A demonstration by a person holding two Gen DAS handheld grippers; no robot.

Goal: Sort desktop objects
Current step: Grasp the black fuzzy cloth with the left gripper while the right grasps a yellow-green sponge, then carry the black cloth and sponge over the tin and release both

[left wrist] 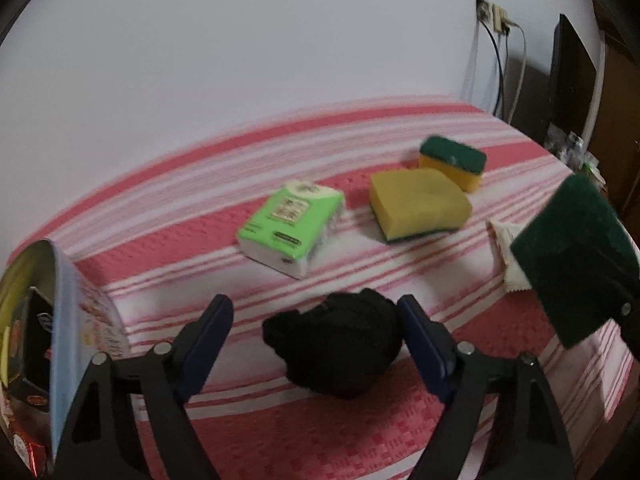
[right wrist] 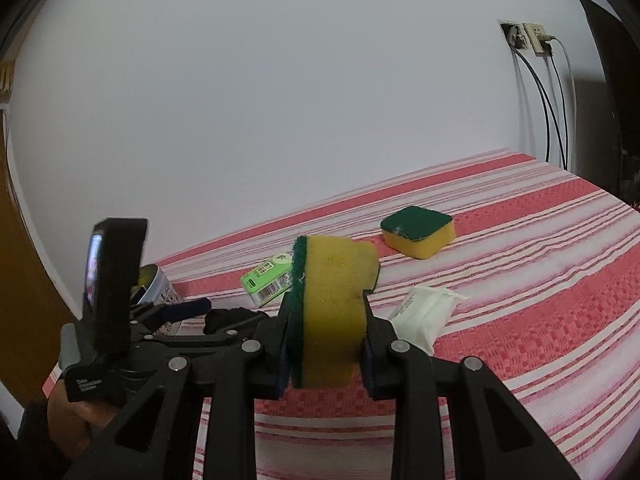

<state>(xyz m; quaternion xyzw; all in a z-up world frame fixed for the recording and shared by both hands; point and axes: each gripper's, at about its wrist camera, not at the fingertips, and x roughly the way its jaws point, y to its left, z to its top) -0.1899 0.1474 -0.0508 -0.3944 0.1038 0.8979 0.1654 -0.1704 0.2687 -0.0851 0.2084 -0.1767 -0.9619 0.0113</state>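
1. Right gripper (right wrist: 325, 354) is clamped on a yellow sponge with a green scouring face (right wrist: 330, 312); the sponge is squeezed between the two pads and lifted clear of the striped cloth (right wrist: 520, 300).
2. Left gripper (left wrist: 316, 340) has its jaws apart, straddling a black knitted bundle (left wrist: 340, 346) that lies on the cloth. One pad sits right at the bundle's edge; the other is clear of it.
3. Ahead of the left gripper: a green tissue pack (left wrist: 290, 224), then a yellow sponge lying green-side down (left wrist: 418, 204), with a second sponge green-side up (left wrist: 452, 162) just behind it.
4. Beside the right gripper's far finger lies a white wipe packet (right wrist: 424, 316).
5. Left of the left gripper, an open tin (left wrist: 44, 320) holds packets.
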